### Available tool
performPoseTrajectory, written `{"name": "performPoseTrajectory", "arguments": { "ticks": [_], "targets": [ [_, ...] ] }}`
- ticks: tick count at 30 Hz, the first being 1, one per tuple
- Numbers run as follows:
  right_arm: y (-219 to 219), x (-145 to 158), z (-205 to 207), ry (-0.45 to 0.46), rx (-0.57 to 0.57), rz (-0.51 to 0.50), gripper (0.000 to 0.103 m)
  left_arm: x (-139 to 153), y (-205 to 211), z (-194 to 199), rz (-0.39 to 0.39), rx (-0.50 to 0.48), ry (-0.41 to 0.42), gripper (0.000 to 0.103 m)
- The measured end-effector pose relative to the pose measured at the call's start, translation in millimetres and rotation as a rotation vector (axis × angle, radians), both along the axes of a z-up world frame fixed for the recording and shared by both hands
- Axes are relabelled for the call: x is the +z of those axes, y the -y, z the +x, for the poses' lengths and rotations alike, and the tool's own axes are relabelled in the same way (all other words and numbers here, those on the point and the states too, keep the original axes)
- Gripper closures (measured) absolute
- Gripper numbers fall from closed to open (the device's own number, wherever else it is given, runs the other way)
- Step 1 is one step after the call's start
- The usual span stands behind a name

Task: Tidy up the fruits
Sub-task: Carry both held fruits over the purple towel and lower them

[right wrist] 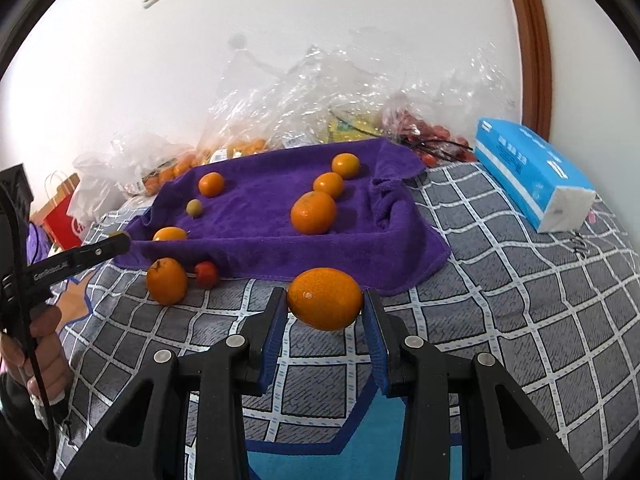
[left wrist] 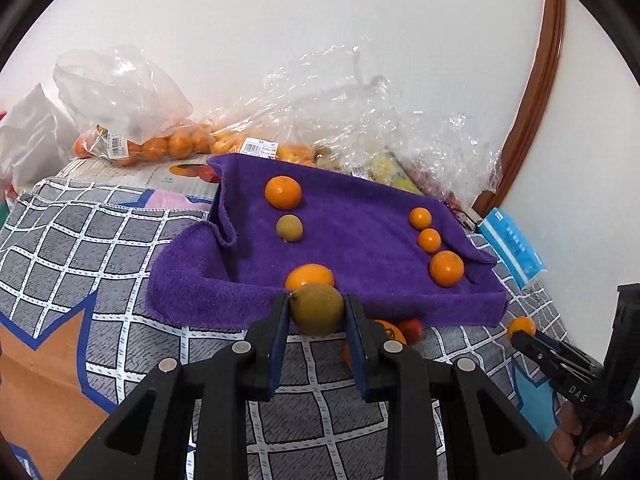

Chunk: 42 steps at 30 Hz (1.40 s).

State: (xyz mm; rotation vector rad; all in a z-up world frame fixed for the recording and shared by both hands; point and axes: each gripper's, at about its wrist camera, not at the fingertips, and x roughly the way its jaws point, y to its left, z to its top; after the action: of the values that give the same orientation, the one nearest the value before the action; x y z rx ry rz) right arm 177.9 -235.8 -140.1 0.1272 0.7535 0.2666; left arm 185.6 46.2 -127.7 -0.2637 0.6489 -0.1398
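The left gripper (left wrist: pixel 316 312) is clamped on a greenish-yellow fruit (left wrist: pixel 317 309), its blue pads pressed to both sides, the fruit sitting at the fingertips just in front of the purple towel (left wrist: pixel 360 216). The right gripper (right wrist: pixel 325 304) grips an orange (right wrist: pixel 325 298) the same way, near the towel's front edge. On the towel lie more oranges in two rows, while another orange (right wrist: pixel 166 281) and a small red fruit (right wrist: pixel 206 274) rest on the checked blanket (right wrist: pixel 500 280) just beside it

A fluffy matt purple towel (right wrist: pixel 280 216) lies on a smooth printed checked cloth (right wrist: pixel 500 300), behind them crinkly, glossy clear plastic bags (left wrist: pixel 120 92).
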Motion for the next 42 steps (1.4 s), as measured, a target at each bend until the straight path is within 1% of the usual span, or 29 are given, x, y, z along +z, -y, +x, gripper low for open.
{"name": "performPoseTrajectory", "arguments": {
  "ticks": [4,7,12,14,15,19,27,32,36,42],
  "targets": [
    [-1.3,7.9,0.8,-0.002,-0.015,0.001,0.065,2.7,-3.4,-1.5,-0.024,0.005,0.014,0.077],
    [-3.5,20.4,1.2,0.018,-0.017,-0.007,0.065,3.8,-3.8,-2.4,-0.032,0.003,0.018,0.077],
    [-11.4,39.1,7.6,0.049,-0.018,-0.032,0.065,9.7,-3.5,-7.0,-0.027,0.01,0.046,0.077],
    [-15.9,46.4,11.0,0.056,-0.018,-0.048,0.065,15.0,-1.1,-11.6,-0.002,0.02,0.072,0.077],
    [-17.5,49.1,12.4,0.057,-0.016,-0.055,0.065,17.6,0.1,-12.7,0.005,0.018,0.072,0.077],
    [-23.6,58.7,20.6,0.061,-0.013,-0.08,0.065,27.5,2.5,-13.5,0.02,0.026,0.048,0.077],
    [-28.5,69.7,42.4,0.076,-0.016,-0.071,0.065,45.1,12.3,-4.3,0.112,0.065,0.007,0.077],
    [-28.9,76.6,58.5,0.085,-0.02,-0.063,0.065,53.1,10.2,8.6,0.119,0.076,-0.004,0.077],
    [-26.7,79.0,70.9,0.1,-0.032,-0.078,0.065,56.9,9.9,22.7,0.129,0.082,-0.007,0.077],
    [-13.0,70.2,88.1,0.096,-0.066,-0.069,0.065,49.9,7.8,50.0,0.123,0.092,-0.03,0.077]
  ]
}}
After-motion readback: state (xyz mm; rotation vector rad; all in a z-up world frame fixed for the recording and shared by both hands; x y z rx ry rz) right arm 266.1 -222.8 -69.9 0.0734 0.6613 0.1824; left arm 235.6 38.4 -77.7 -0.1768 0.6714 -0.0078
